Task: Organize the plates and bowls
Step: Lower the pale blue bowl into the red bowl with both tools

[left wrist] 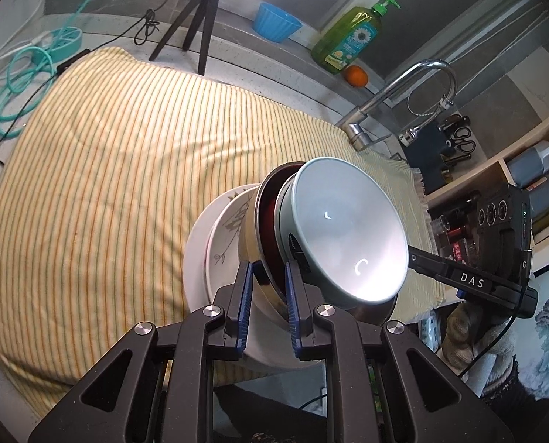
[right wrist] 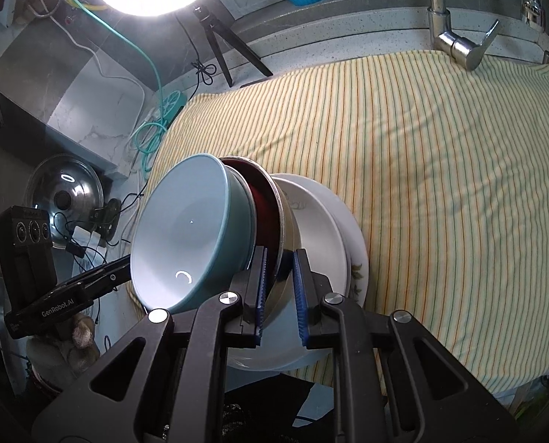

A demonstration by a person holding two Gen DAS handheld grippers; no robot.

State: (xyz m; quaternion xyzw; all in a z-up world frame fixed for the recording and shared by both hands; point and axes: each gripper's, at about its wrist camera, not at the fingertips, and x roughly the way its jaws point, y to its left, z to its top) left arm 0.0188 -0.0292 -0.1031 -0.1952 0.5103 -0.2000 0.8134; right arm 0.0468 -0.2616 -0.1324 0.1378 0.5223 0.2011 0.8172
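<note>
Steel bowl (left wrist: pixel 259 277), nested between a pale blue bowl (left wrist: pixel 348 232) and white plates (left wrist: pixel 215 236), was clamped at opposite rim edges by the left claw (left wrist: pixel 269 308) and right claw (right wrist: pixel 279 291) above the striped cloth (left wrist: pixel 126 147).

Stacked at near edge of cloth (left wrist: pixel 108 140): plates (left wrist: pixel 215 236) at bottom, metal bowl (left wrist: pixel 263 221) nested on them, ceramic bowl (left wrist: pixel 344 229) innermost on top. Left gripper (left wrist: pixel 269 288) and right gripper (right wrist: pixel 278 280) at opposite sides of the metal bowl's rim, one finger inside, one outside. Behind the cloth: tripod (left wrist: pixel 197 26), plastic bowl (left wrist: pixel 276 22), soap bottle (left wrist: pixel 348 37), faucet (left wrist: pixel 403 88).
</note>
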